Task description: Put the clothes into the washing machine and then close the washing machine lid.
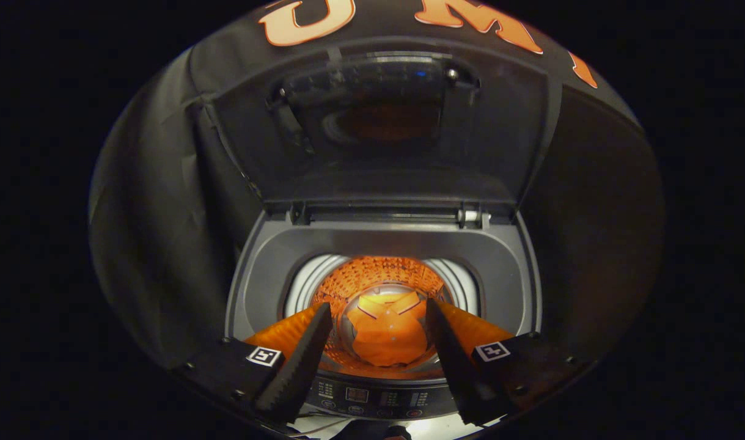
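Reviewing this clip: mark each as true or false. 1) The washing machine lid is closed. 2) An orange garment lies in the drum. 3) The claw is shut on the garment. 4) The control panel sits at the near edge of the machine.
1) False: the lid of the washing machine stands raised.
2) True: the orange garment lies at the bottom of the drum.
3) False: the claw is open, its fingers apart above the drum, holding nothing.
4) True: the control panel runs just below the fingers.

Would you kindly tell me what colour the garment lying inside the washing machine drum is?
Orange; the folded orange garment shows best in the gripper view, beyond the open gripper.
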`<state>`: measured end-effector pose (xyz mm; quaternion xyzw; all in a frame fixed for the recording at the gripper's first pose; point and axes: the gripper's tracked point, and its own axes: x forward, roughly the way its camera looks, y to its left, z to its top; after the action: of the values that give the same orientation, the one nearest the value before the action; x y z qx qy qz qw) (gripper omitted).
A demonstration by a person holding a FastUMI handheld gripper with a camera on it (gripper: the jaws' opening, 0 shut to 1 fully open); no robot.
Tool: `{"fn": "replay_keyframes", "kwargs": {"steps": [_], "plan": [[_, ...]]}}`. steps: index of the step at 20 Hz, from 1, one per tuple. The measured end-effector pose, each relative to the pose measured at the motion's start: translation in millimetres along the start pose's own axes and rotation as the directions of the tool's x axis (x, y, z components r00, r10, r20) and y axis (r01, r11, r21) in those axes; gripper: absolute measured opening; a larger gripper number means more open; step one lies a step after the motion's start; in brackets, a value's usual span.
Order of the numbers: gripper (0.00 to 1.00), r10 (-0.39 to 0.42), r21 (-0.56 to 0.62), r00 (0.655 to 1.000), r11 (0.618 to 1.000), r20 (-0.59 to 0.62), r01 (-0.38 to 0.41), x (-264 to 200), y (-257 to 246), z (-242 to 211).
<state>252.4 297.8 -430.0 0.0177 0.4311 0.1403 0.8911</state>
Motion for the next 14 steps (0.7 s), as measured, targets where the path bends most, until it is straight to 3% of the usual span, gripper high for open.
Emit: {"fn": "replay_keyframes", "kwargs": {"steps": [8, 14], "plan": [[0.99, 0.054, -0.015, 0.971, 0.999, 0.231, -0.051, -68.4, 26.5, 100.6], [0.99, 0.053, -0.052, 0.934, 0.998, 0.352, -0.037, -86.0, 33.5, 180.1]]}}
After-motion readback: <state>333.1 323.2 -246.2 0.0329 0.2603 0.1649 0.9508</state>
